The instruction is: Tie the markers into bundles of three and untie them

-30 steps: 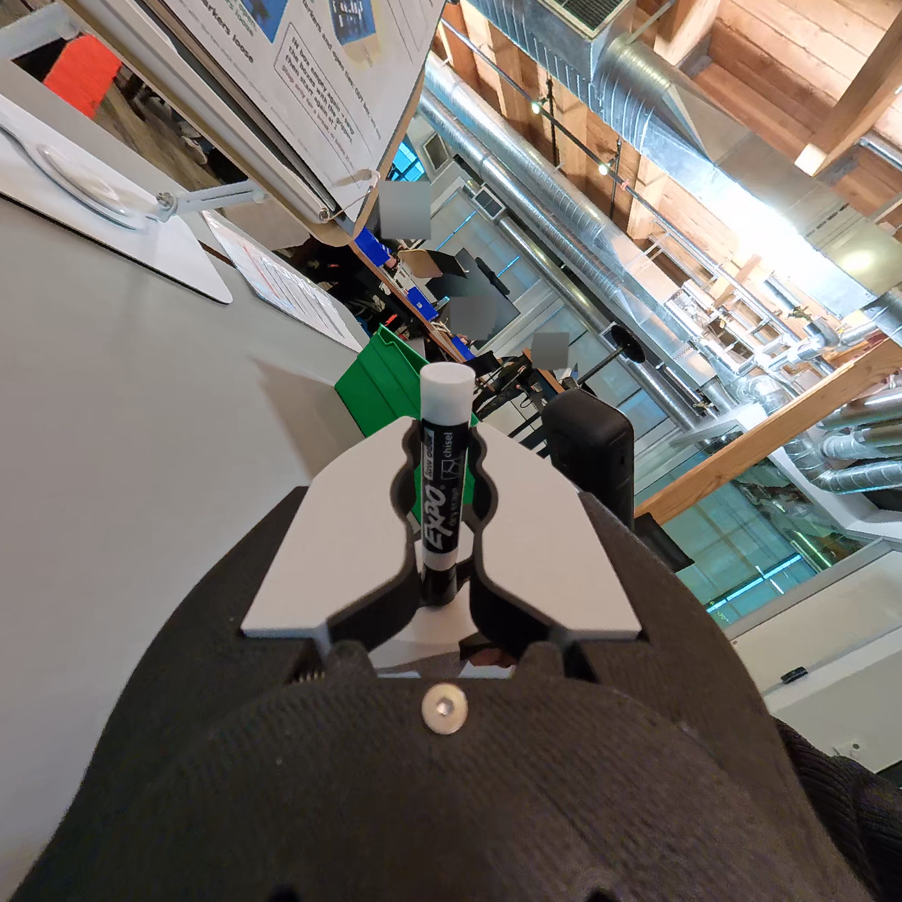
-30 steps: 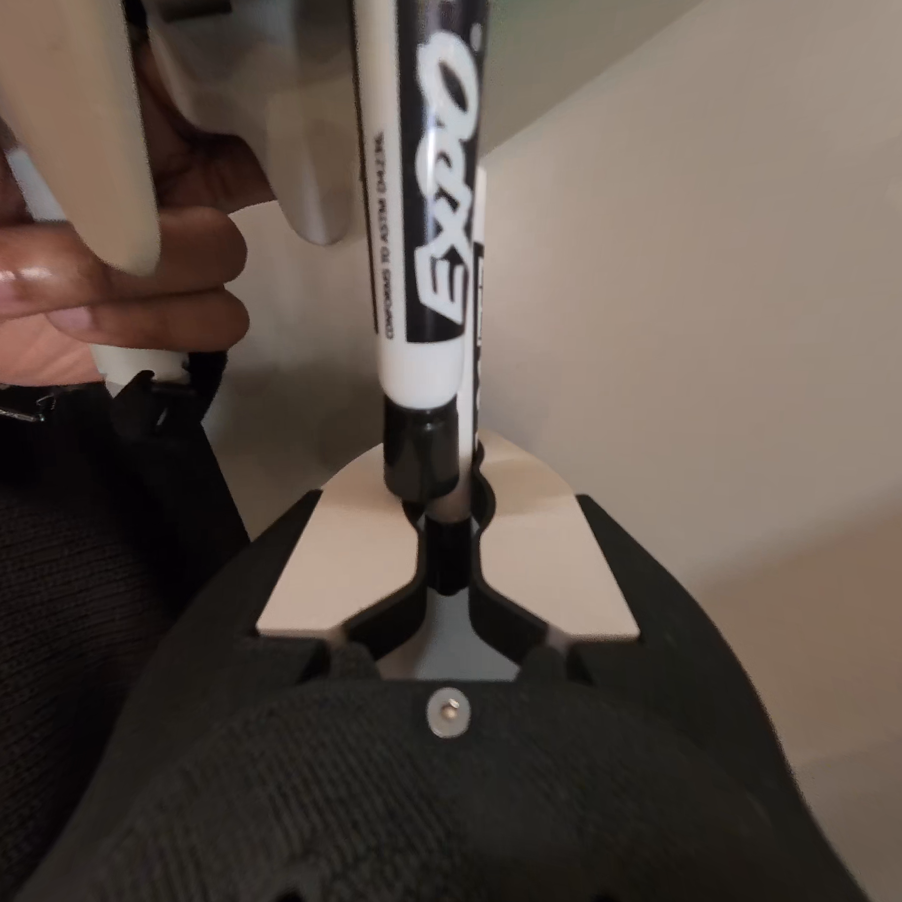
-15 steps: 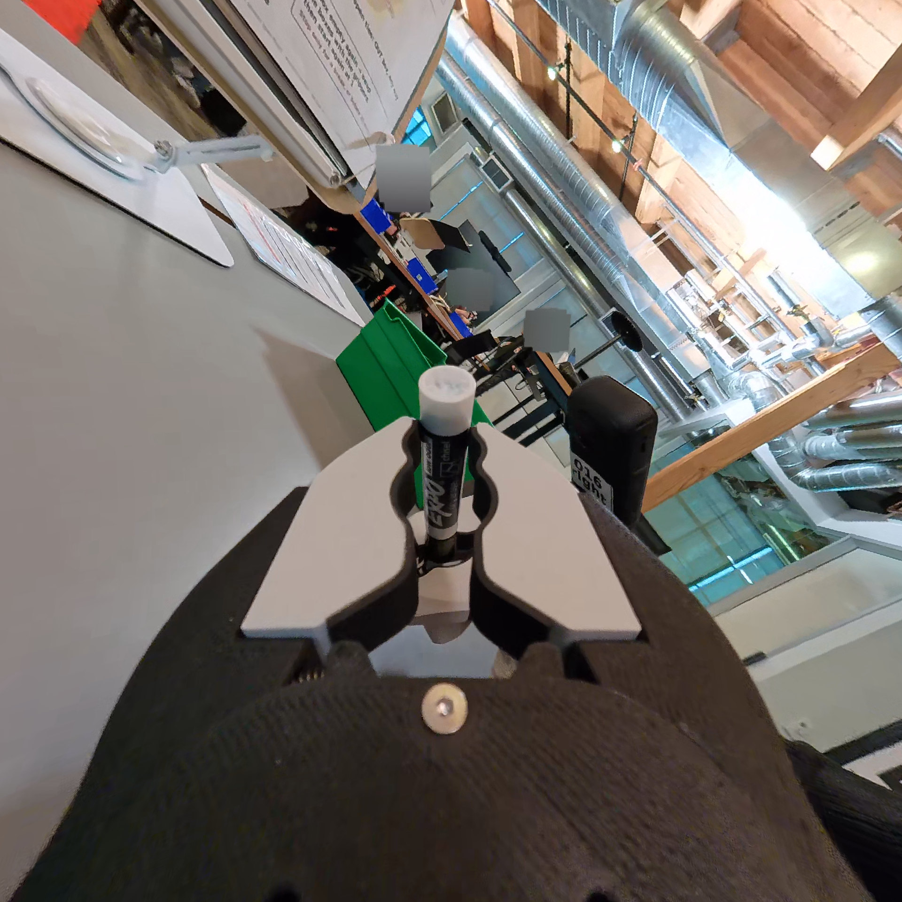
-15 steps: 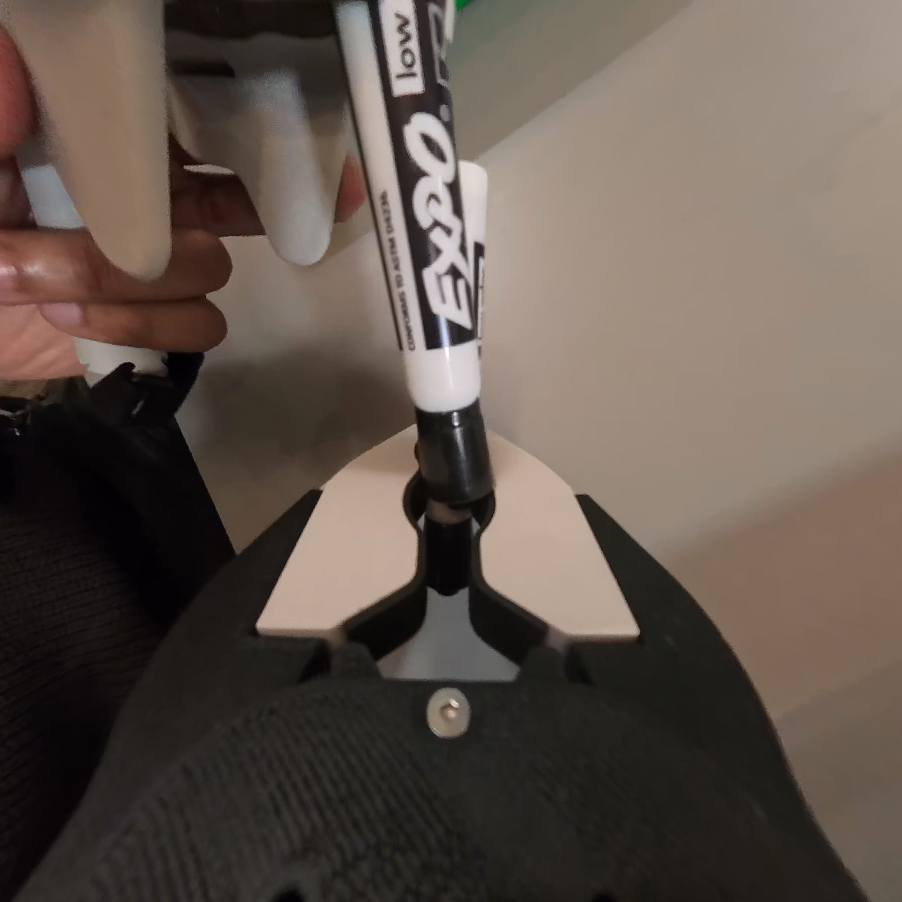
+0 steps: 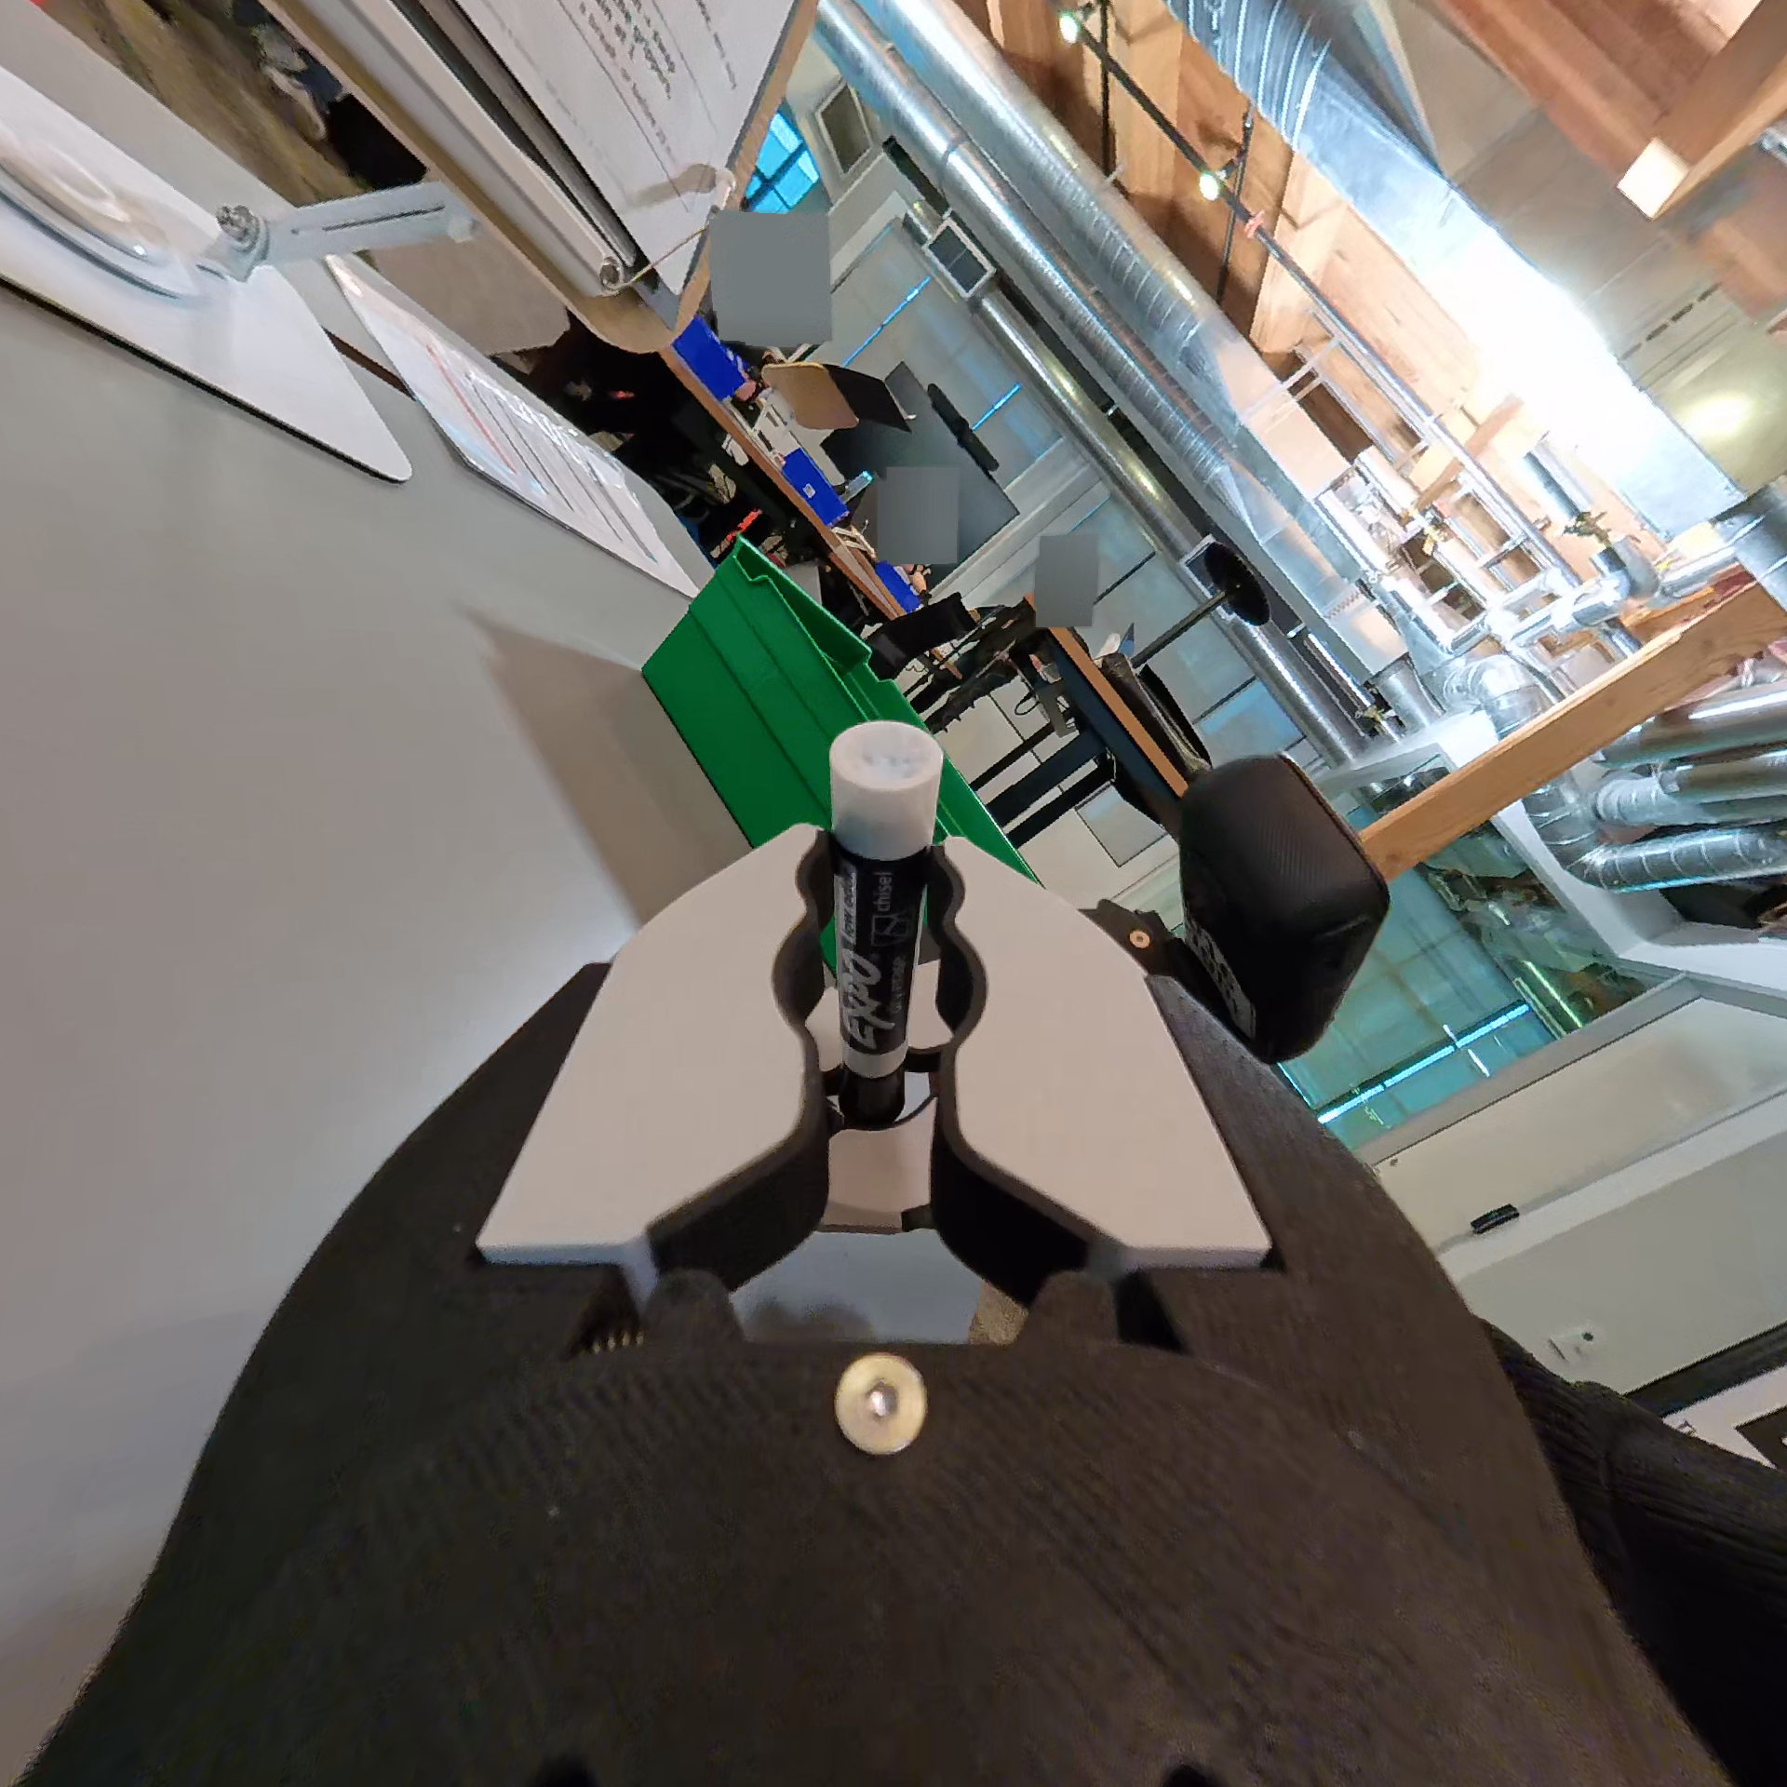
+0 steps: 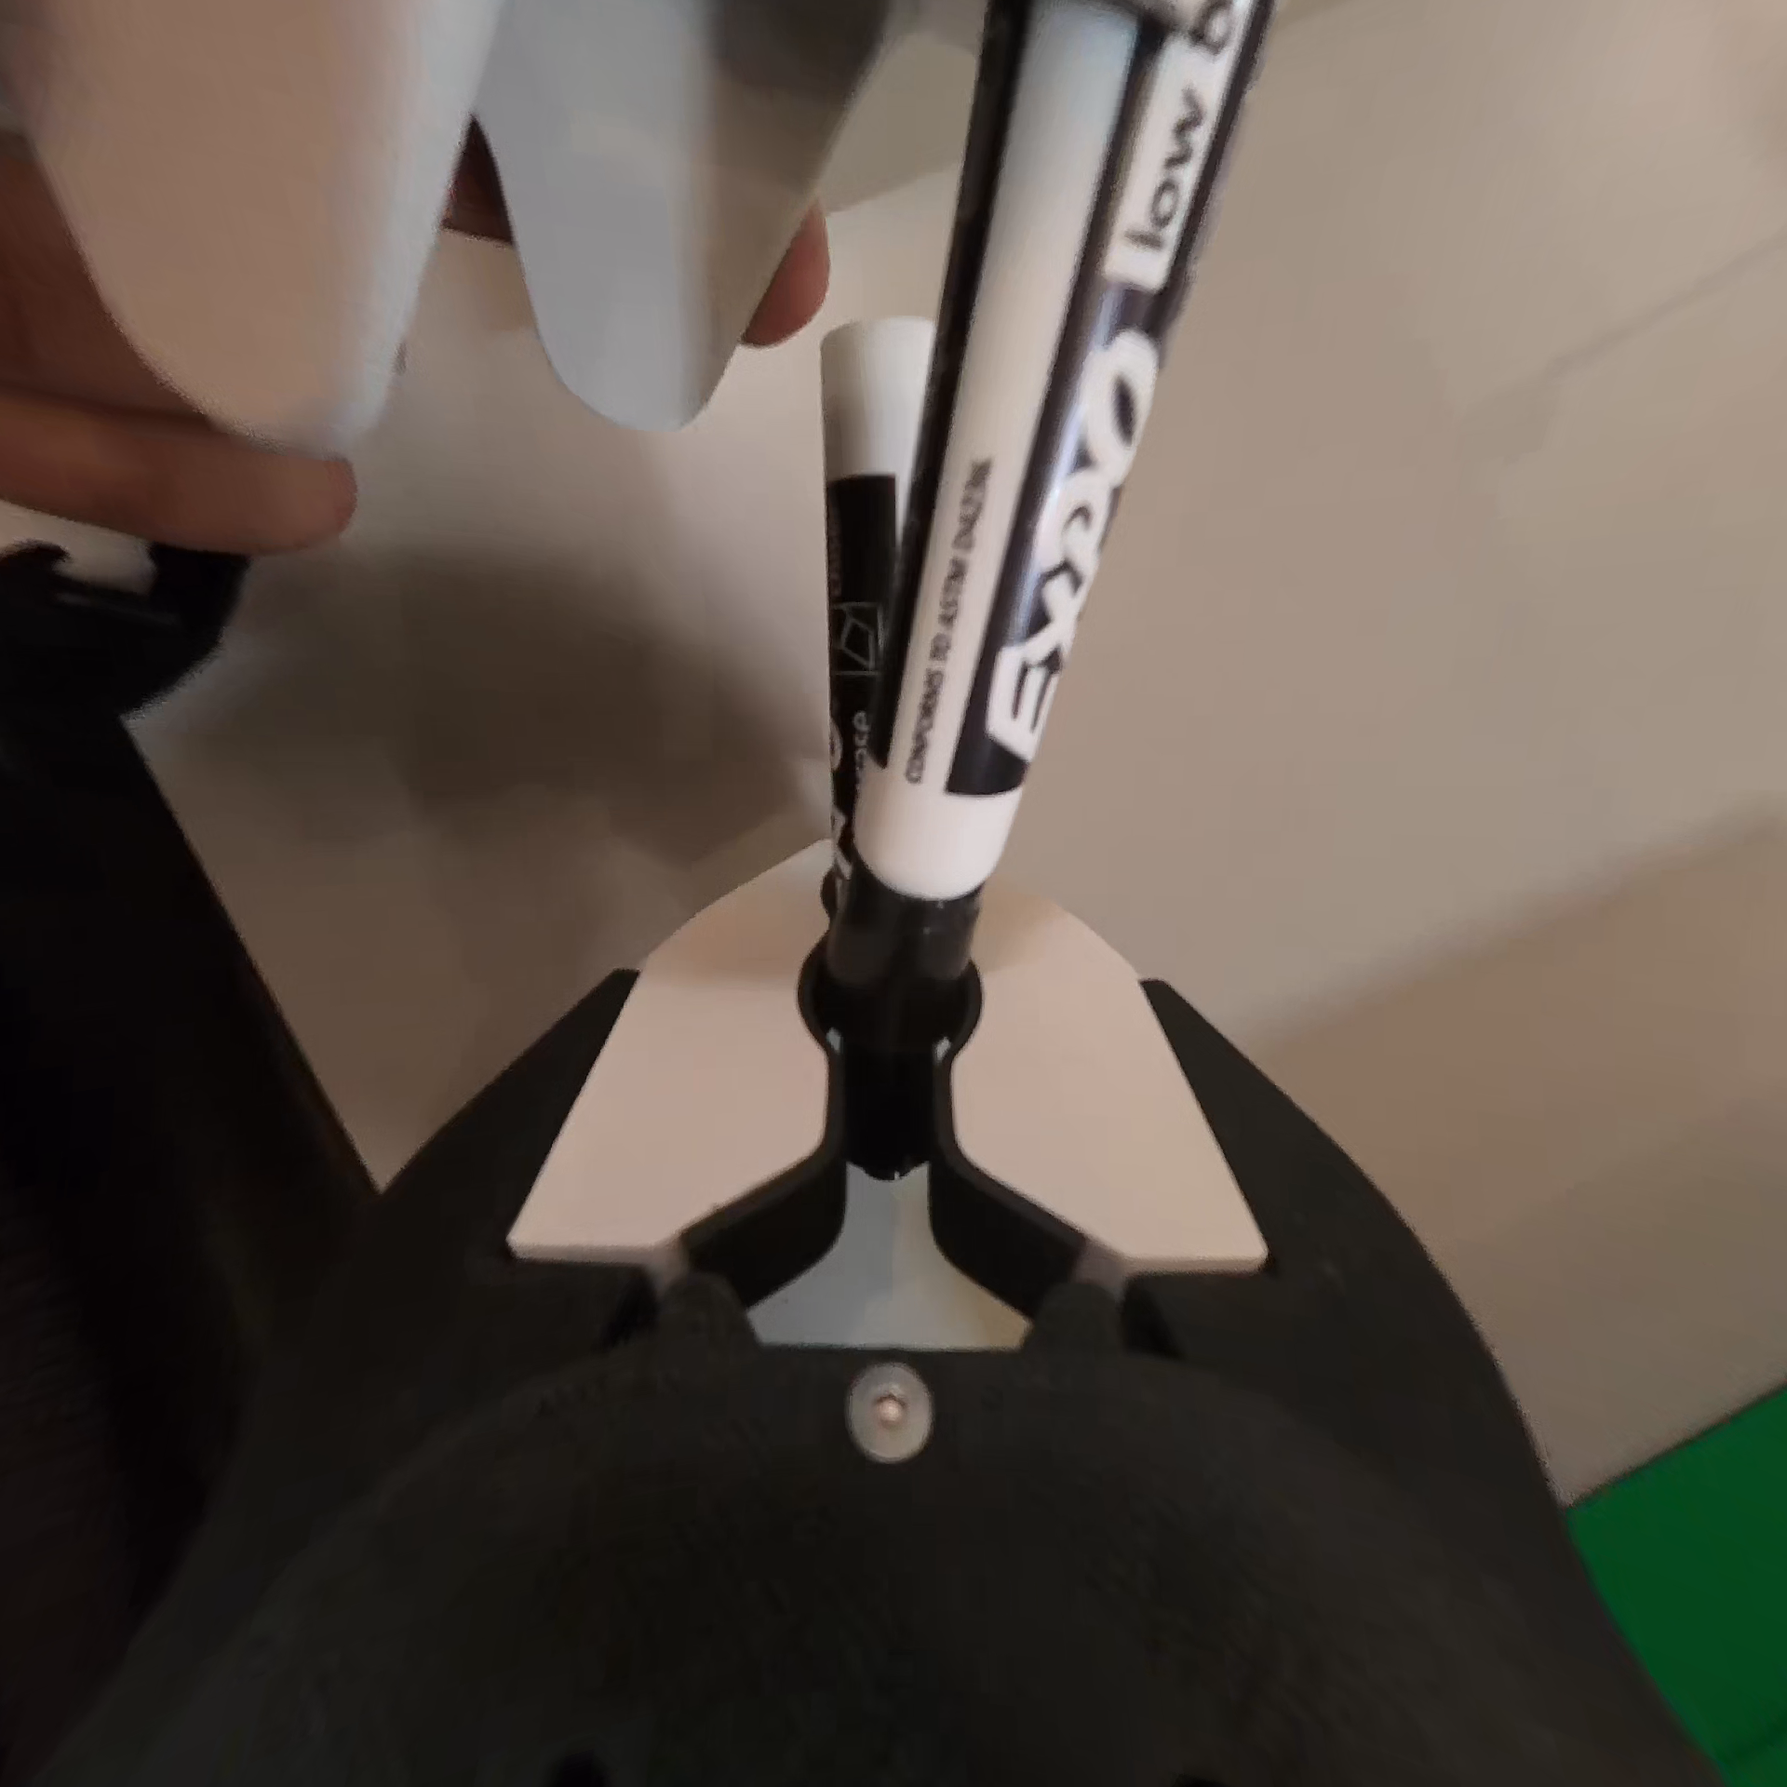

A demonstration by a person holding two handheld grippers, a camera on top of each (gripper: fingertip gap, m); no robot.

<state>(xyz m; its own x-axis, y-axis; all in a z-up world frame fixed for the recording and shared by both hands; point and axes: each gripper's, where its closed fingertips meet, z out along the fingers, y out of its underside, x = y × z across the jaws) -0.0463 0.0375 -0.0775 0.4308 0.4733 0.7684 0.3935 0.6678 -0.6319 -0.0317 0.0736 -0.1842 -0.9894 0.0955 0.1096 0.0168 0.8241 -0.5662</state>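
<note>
Nearest in the left wrist view, the left gripper (image 5: 875, 977) has its jaws clenched around a white-barrelled marker (image 5: 875, 928) with a black label. The marker's long axis runs straight out along the fingers, its blunt white end pointing away and its dark nose end tucked back between the jaws.

In the right wrist view, the right gripper (image 6: 890, 1015) is clamped on a black cap (image 6: 888, 1054), and that marker's dark nose (image 6: 909, 933) sits right at the cap's mouth, so barrel and cap lie nearly in one line with the barrel leaning slightly to the right. I cannot tell whether the nose is fully seated. A second marker (image 6: 865, 541) lies on the pale worktop (image 6: 1450, 580) just behind, its long axis running away from the jaws. A person's fingers (image 6: 174, 483) wrap the left gripper's handle at the upper left.

Farther off on the grey worktop (image 5: 242, 774) stands a green bin (image 5: 754, 696), then a white stand base (image 5: 242, 329) and a printed sheet (image 5: 541, 454), with a busy workshop and silver ducting beyond.
</note>
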